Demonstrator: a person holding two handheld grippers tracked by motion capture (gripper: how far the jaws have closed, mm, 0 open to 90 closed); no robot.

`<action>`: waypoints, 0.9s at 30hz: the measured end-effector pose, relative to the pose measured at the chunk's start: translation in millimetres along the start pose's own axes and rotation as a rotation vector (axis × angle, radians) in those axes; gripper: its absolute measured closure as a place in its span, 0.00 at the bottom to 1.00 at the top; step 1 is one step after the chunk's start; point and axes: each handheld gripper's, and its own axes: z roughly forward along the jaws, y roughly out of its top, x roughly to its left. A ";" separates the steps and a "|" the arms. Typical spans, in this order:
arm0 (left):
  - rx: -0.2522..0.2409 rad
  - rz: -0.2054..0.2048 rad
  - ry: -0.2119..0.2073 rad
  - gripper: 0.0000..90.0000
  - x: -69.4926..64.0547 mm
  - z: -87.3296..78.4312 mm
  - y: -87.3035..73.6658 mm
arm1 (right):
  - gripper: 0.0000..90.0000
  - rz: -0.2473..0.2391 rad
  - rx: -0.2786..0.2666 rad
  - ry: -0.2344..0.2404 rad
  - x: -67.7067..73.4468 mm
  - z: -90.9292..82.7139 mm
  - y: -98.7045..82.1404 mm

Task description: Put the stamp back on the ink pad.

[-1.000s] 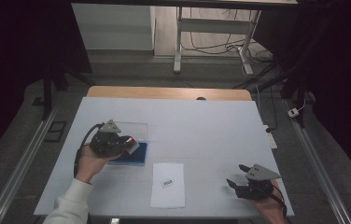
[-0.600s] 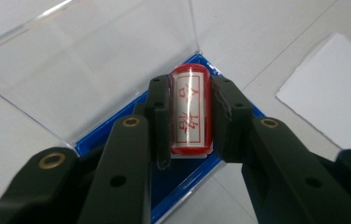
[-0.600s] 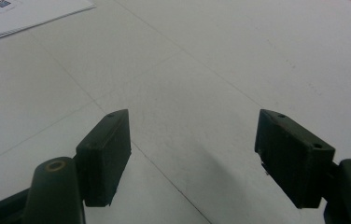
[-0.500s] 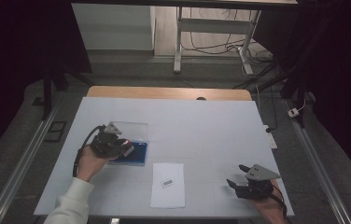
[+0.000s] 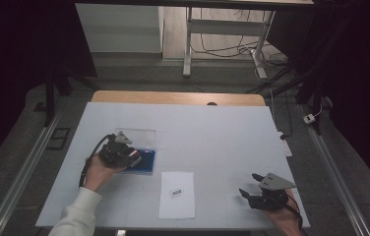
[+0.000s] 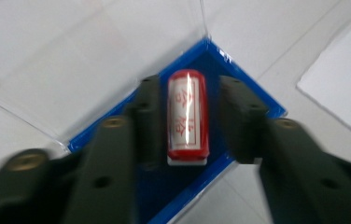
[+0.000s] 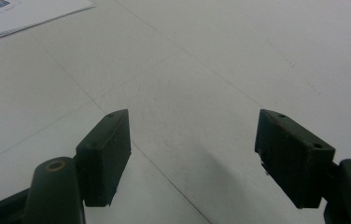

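Red and white, the stamp (image 6: 187, 116) lies flat on the blue pad (image 6: 239, 98) of its open case, right between the jaws of the left gripper (image 6: 187, 121). Those jaws have just been opening, and now there's daylight on both sides of the stamp: neither pad presses on it, so it rests free on the blue. The clear lid (image 6: 94, 51) of the case lies folded back flat on the table beyond it.

From the high view, the left gripper (image 5: 133, 160) hovers over that blue case (image 5: 146, 162) near the left edge of the white table (image 5: 212, 128), the person's left hand (image 5: 97, 172) wrapped around its body. A white sheet of paper (image 5: 177, 194) with a small printed label lies near the front edge, just right of the case.

Over at the front right corner, the right gripper (image 5: 247, 187) sits low, its jaws spread wide with only bare tabletop between them (image 7: 192, 154). It's well apart from the stamp and the case.
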 end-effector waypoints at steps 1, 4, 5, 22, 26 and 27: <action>-0.013 -0.007 0.008 0.55 -0.7 -1.5 0.3 | 0.29 0.002 -0.001 0.000 0.0 0.0 -0.1; -0.051 -0.019 0.022 0.41 -2.7 -7.0 0.6 | 0.29 0.003 0.000 -0.002 -1.2 -0.7 -0.3; -0.062 -0.024 0.023 0.38 -3.9 -9.0 0.6 | 0.29 0.010 -0.004 0.001 -1.7 -0.7 -0.6; -0.222 -0.041 -0.030 0.30 -44.8 -54.4 -41.8 | 0.29 0.029 -0.044 -0.006 -6.2 -9.9 -3.6; -0.225 -0.046 -0.037 0.30 -55.3 -56.3 -63.2 | 0.29 0.021 -0.053 -0.002 -4.5 -10.9 -2.6; -0.223 -0.048 -0.037 0.30 -57.2 -56.6 -68.3 | 0.29 0.020 -0.055 -0.001 -4.3 -11.0 -2.6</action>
